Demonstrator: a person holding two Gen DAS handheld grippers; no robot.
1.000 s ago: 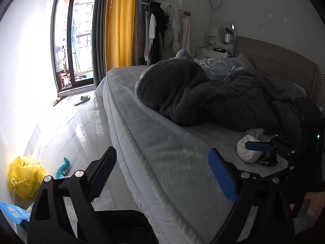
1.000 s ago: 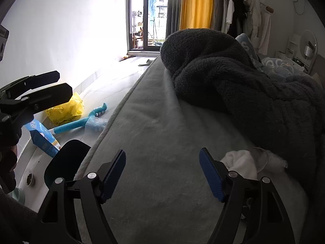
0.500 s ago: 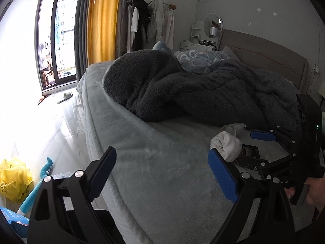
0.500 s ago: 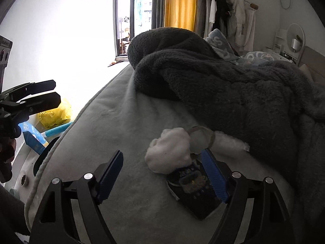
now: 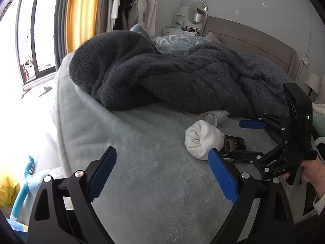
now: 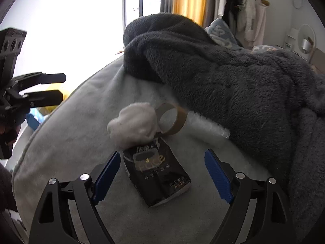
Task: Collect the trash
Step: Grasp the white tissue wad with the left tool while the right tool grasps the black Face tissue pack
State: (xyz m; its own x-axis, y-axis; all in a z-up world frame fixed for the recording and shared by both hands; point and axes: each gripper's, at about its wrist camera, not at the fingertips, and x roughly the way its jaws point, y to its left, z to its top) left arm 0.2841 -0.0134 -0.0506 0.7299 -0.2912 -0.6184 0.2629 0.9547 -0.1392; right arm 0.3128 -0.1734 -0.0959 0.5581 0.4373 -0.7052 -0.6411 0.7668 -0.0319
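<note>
A black tissue packet [image 6: 157, 172] lies on the grey bed sheet [image 6: 81, 122], with a white crumpled wad [image 6: 133, 125] and a cardboard tape ring [image 6: 171, 121] just beyond it. My right gripper [image 6: 162, 174] is open, its blue pads on either side of the packet, not touching it. In the left wrist view the wad [image 5: 203, 140], the packet [image 5: 234, 144] and the right gripper [image 5: 239, 140] show at the right. My left gripper [image 5: 162, 174] is open and empty over the bare sheet [image 5: 142, 162].
A dark fleece blanket [image 5: 172, 77] is heaped across the bed behind the trash. On the floor at the left lie a yellow bag [image 5: 7, 189] and a teal brush [image 5: 24, 185]. A headboard [image 5: 254, 40] and clothes rack [image 5: 130, 4] stand at the back.
My right gripper has moved forward so the black packet now lies between its pads. My left gripper has swung right, towards the trash and over the bed.
</note>
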